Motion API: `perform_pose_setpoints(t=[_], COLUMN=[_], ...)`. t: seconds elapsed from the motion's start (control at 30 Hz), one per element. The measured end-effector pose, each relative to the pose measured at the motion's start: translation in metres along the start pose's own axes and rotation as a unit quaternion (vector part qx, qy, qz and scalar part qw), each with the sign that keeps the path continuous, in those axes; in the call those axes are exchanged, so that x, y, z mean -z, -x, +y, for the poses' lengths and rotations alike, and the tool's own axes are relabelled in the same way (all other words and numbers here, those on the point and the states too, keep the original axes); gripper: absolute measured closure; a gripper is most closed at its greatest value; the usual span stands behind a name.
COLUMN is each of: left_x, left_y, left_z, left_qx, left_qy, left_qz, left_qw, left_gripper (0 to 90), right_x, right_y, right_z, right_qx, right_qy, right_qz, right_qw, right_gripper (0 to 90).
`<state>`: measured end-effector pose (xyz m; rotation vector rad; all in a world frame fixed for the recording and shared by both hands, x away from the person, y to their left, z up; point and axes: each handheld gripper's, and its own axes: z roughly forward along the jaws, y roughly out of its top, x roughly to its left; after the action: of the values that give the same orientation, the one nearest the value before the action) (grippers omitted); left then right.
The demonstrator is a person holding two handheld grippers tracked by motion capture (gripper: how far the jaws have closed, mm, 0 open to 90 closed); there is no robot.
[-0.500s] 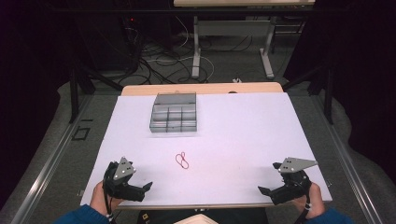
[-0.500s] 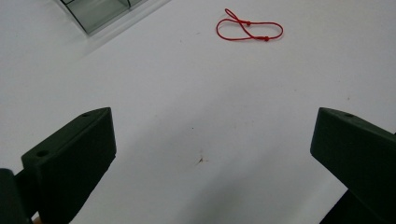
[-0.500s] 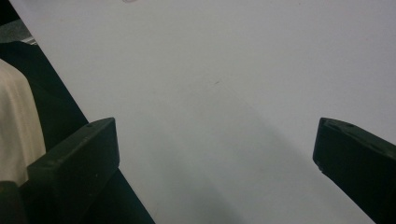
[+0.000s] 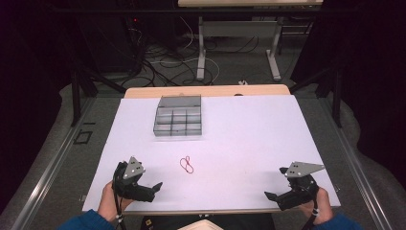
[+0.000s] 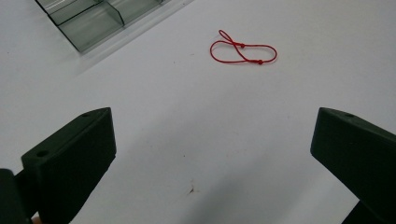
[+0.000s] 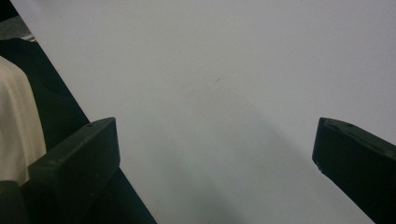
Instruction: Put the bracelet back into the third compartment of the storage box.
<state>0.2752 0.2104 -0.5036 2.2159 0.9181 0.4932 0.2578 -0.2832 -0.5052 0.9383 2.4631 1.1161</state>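
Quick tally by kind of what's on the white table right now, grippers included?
Red cord loop: 1
Grey compartment box: 1
Grippers: 2, left gripper and right gripper, both open, holding nothing
Total: 4

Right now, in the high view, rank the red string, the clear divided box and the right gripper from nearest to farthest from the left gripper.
1. Red string: just ahead and right of the left gripper.
2. Clear divided box: farther up the table, toward the back.
3. Right gripper: across the near edge, on the far right.
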Motion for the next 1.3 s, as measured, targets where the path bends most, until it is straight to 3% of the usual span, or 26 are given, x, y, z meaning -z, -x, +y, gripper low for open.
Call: perform_pose_setpoints(t=[0.23, 0.53, 0.9, 1.3], left_x=[-0.007, -0.023, -0.046, -0.066], left_y=[-0.001, 0.003, 0.008, 0.009], left_z=[0.006, 0.017, 0.032, 0.045], left_qx=[-0.002, 0.001, -0.018, -0.015], left_qy=[-0.005, -0.010, -0.022, -0.038], left_qz=[0.003, -0.010, -0.023, -0.033], left_qw=[1.0000, 0.9999, 0.9993, 0.9986], left_gripper=[0.0, 0.0, 0.0, 0.0], right_x=[0.000, 0.000, 0.000, -0.001], right_y=[0.000, 0.000, 0.000, 0.000], right_z=[0.000, 0.000, 0.000, 0.000], right_qx=[0.000, 0.000, 0.002, 0.001], right_qy=[-0.001, -0.003, -0.003, -0.003], right_qz=[-0.002, 0.000, 0.001, 0.004], right_qw=[1.0000, 1.0000, 1.0000, 1.0000], right_gripper=[0.6, 0.7, 0.8, 0.8])
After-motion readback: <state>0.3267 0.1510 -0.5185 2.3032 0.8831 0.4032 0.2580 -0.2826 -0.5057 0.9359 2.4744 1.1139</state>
